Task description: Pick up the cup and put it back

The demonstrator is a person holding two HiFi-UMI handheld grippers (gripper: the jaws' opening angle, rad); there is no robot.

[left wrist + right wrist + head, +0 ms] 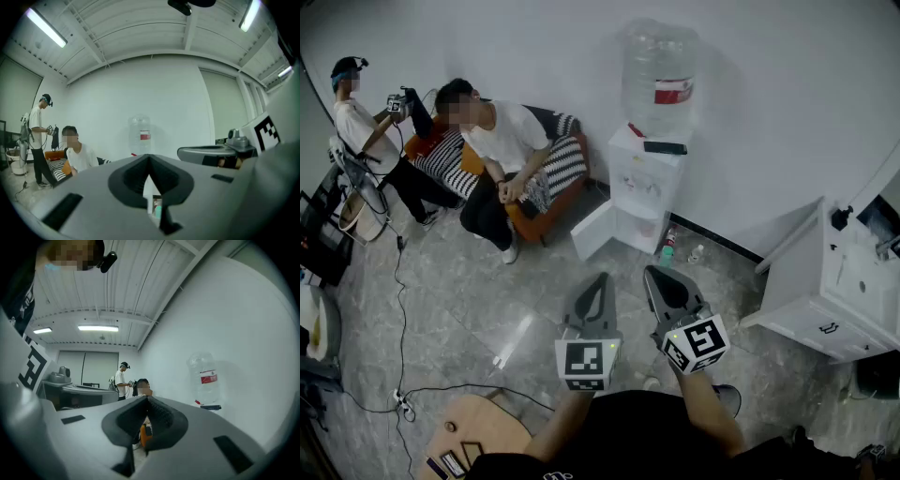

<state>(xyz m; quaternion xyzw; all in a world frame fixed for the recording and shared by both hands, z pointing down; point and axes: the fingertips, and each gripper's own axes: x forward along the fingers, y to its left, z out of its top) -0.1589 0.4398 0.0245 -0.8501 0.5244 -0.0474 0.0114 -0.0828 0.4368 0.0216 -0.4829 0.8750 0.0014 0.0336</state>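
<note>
No cup shows in any view. In the head view my left gripper (602, 279) and right gripper (652, 273) are held side by side and level, above the tiled floor, pointing at a white water dispenser (642, 183) with a large clear bottle (661, 80) on top. Both are shut with nothing between the jaws. In the left gripper view the left gripper (149, 160) faces the bottle (140, 137), and the right gripper's body (211, 153) lies beside it. In the right gripper view the right gripper (146, 402) has its jaws closed, with the bottle (206, 380) to the right.
The dispenser's lower door (595, 230) stands open, and two small bottles (667, 251) sit on the floor beside it. A person sits on a striped sofa (558, 164) at the back left; another person (356, 122) stands further left. A white cabinet (825, 281) is at the right, a cable (398, 309) and wooden stool (478, 431) at the left.
</note>
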